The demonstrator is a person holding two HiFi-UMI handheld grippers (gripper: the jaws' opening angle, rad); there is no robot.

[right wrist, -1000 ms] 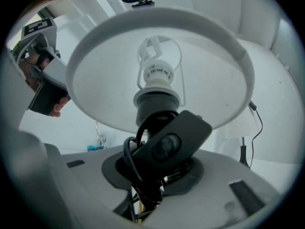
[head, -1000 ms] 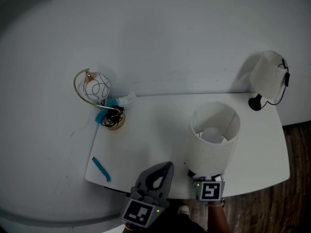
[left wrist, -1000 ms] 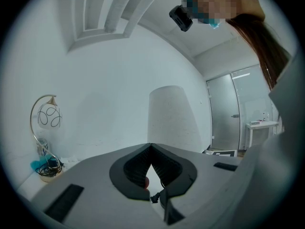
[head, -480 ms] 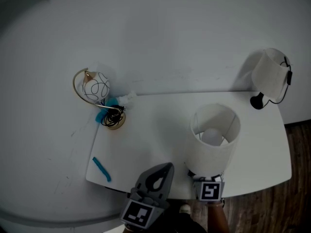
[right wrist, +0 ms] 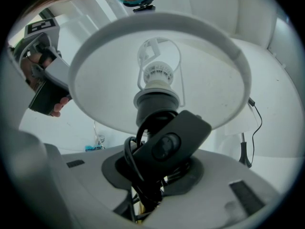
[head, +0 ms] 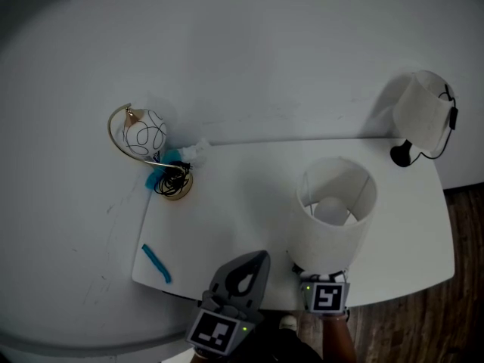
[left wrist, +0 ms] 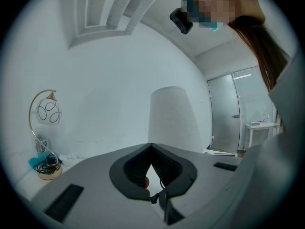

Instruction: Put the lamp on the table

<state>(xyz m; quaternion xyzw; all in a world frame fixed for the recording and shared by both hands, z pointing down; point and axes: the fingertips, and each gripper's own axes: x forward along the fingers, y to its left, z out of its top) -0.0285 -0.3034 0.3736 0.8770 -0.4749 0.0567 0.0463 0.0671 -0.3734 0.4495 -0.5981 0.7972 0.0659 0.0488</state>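
The R gripper (right wrist: 155,175) is clamped on the lamp (head: 333,218) by its thin neck, shade straight above the jaws, over the white table's (head: 227,218) front edge, & the L gripper (left wrist: 151,151) is closed on nothing.

The lamp (head: 333,219) is showing a matt white, cloth-like shade, and its switch (right wrist: 169,144) is looking like smooth black plastic. The desk (head: 242,203) is reading smooth matt white, the floor (head: 454,327) is showing dark wood grain, and the hoop (head: 111,134) is gleaming like brass.

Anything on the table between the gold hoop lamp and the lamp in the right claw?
Nothing. Head view shows bare tabletop between the gold hoop lamp and the shaded lamp.
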